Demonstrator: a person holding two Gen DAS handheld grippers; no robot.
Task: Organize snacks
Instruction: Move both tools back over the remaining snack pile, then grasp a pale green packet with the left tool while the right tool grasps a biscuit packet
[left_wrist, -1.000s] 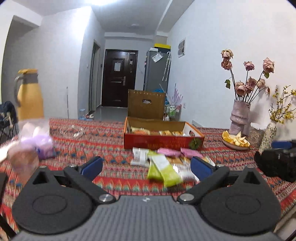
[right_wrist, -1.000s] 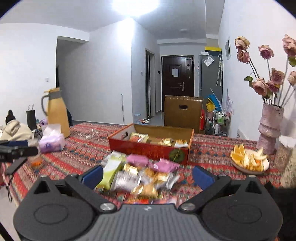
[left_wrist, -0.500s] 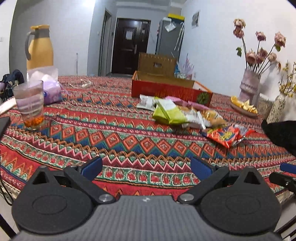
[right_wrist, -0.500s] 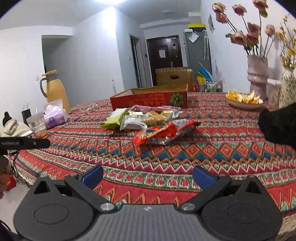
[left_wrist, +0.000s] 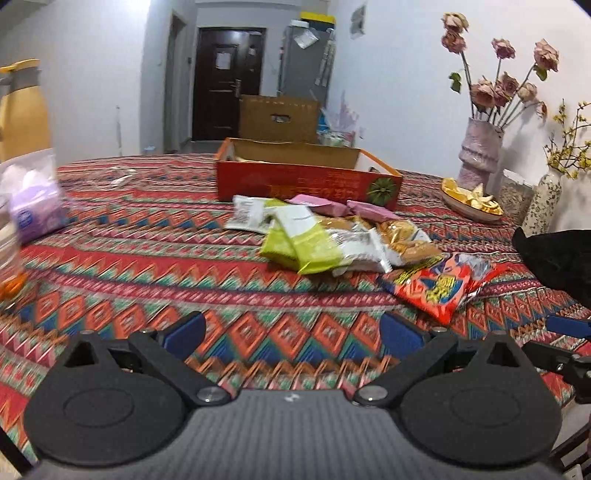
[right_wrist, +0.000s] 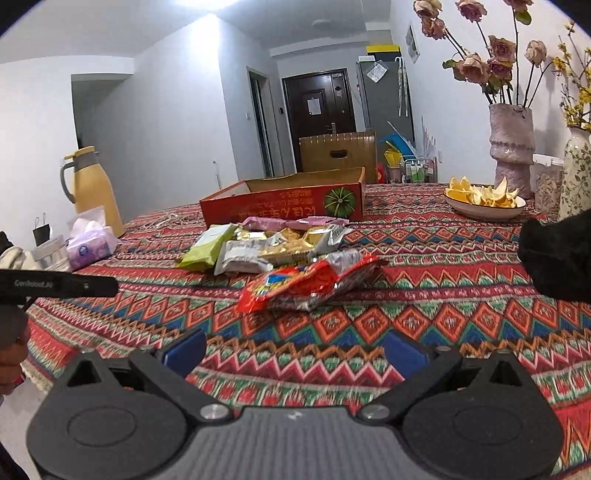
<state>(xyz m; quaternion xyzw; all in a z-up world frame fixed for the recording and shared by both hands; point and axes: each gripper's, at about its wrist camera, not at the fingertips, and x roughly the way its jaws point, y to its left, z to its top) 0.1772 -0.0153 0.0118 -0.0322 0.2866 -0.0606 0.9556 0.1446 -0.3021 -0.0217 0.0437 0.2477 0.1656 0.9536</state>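
Left gripper (left_wrist: 291, 326): jaws spread wide, nothing between them — it hovers over the near part of the patterned tablecloth (left_wrist: 147, 266), well short of the snacks.
Right gripper (right_wrist: 293, 349): also wide open and empty, low over the near edge of the table.
Snack pile (right_wrist: 269, 243): heaped mid-table, just in front of the box — green packets on its left, silver and gold wrappers in the middle, pink ones at the far side.
Red snack bag (right_wrist: 306, 282): lies flat nearest the right gripper, touching the near edge of the pile.
Red box (right_wrist: 291, 201): open-topped, just beyond the pile; from this low angle its inside is hidden.
Plate of orange peels (right_wrist: 484, 201): far right, beside the flower vase (right_wrist: 511, 147).
Yellow jug (right_wrist: 94, 188): far left, with a tissue pack (right_wrist: 90, 242) just in front.
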